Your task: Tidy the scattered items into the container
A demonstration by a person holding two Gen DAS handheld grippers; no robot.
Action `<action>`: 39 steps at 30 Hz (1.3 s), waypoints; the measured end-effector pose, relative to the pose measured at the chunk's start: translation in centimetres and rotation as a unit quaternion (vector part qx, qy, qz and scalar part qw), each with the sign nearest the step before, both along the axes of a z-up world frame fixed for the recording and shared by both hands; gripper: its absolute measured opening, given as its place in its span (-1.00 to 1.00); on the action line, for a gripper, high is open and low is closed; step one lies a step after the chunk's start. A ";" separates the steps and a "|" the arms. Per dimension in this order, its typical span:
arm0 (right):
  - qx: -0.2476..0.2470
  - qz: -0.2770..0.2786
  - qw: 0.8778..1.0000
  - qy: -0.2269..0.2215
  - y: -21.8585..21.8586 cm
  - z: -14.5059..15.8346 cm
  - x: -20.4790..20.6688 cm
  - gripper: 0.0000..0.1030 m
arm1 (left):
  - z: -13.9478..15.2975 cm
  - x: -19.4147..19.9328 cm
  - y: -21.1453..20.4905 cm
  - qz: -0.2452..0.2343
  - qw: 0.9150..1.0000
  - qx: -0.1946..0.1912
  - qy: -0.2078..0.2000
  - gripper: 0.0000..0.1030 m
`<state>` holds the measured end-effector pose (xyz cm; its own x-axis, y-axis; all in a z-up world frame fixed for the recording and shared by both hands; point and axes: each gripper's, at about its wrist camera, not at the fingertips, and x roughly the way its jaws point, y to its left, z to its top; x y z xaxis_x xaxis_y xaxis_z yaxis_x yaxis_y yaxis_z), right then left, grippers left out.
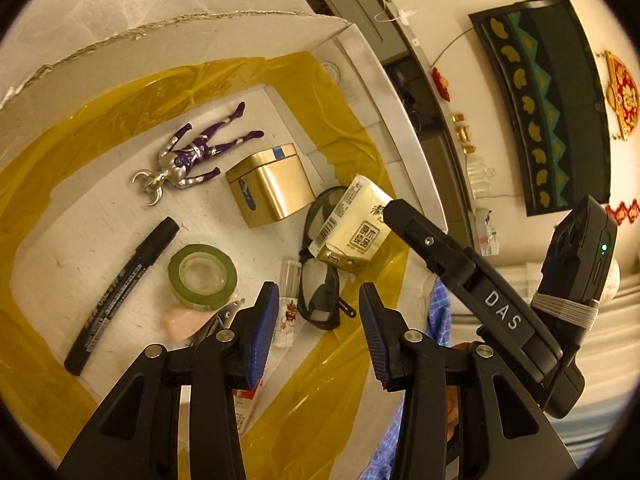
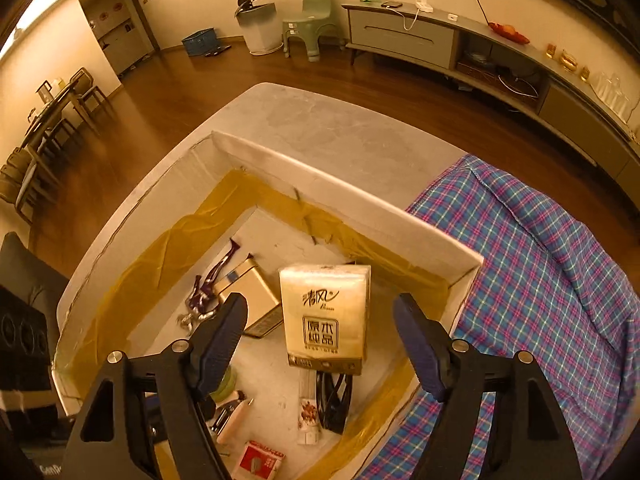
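Both the left gripper [image 1: 318, 334] and right gripper [image 2: 320, 340] gape wide and empty above the box [image 2: 352, 196], where the tissue pack [image 2: 326, 316] and other toys already lie.

Both wrist views look steeply down from close above into the white box [image 1: 100, 60] [image 2: 340, 184]; both share its floor, the tissue pack [image 1: 352, 228] [image 2: 326, 316] and gold tin [image 1: 272, 188] [image 2: 250, 292].

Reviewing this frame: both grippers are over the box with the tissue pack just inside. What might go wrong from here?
1. The tissue pack lies tilted on the black glasses, not flat; it may slide or press on them.
2. The left gripper and right gripper, both open, hang close together over the box; they may bump each other when pulling out.
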<state>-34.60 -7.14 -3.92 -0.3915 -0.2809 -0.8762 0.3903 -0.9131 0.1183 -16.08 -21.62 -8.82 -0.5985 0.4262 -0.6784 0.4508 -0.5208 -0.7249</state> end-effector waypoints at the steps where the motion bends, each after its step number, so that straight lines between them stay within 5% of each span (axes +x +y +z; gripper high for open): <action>1: -0.001 0.000 1.000 0.000 0.1 0.1 0.3 0.48 | 0.2 0.2 0.0 -0.001 1.000 -0.004 0.002 -0.15; 7: -0.011 -0.005 1.000 0.004 1.1 1.1 2.2 0.49 | 2.5 1.0 1.1 -0.016 0.998 -0.050 0.022 -0.14; 15: -0.014 0.005 1.000 0.012 1.6 3.0 5.8 0.49 | 5.9 3.2 2.3 -0.014 0.986 -0.157 0.044 -0.11; 25: 0.085 0.078 0.992 0.052 1.1 4.4 12.7 0.49 | 9.6 7.6 2.3 -0.002 0.961 -0.263 0.086 -0.09; 33: 0.148 0.165 0.974 0.051 -0.8 3.6 18.7 0.49 | 10.3 10.8 2.2 -0.005 0.948 -0.300 0.111 0.22; 39: 0.163 0.181 0.969 0.043 -1.3 2.7 20.5 0.49 | 9.9 12.7 1.1 -0.002 0.949 -0.290 0.120 0.23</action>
